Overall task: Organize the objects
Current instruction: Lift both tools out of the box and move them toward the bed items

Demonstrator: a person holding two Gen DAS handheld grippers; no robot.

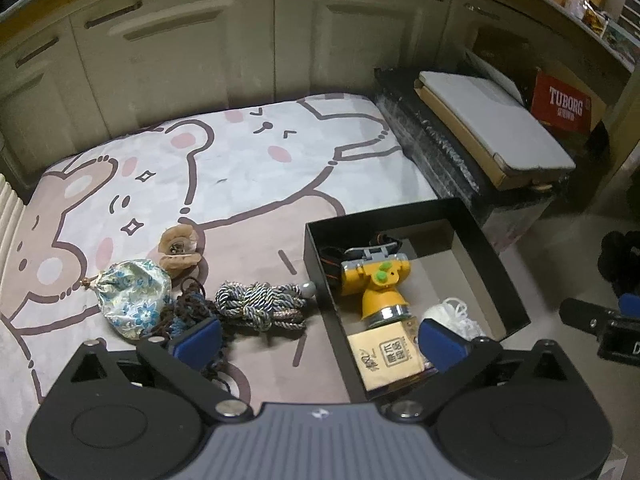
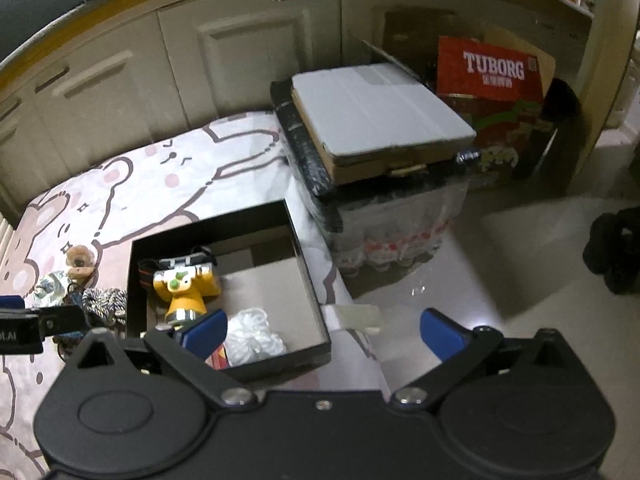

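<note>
While both pairs of blue-padded jaws stand fully spread and grip nothing, the left gripper (image 1: 318,338) hovers over the near wall of the shallow black cardboard box (image 1: 496,256), and the right gripper (image 2: 322,330) over its near right corner. Inside the box lie a yellow plastic headlamp (image 1: 376,282), a tan printed packet (image 1: 384,354) and a white cord bundle (image 1: 456,314), apparently already sorted. Outside on the cartoon-bear mat (image 1: 240,160) remain a twisted blue-grey rope (image 1: 260,300), a floral fabric pouch (image 1: 132,298) and a brown plush ornament (image 1: 178,250), probably next.
</note>
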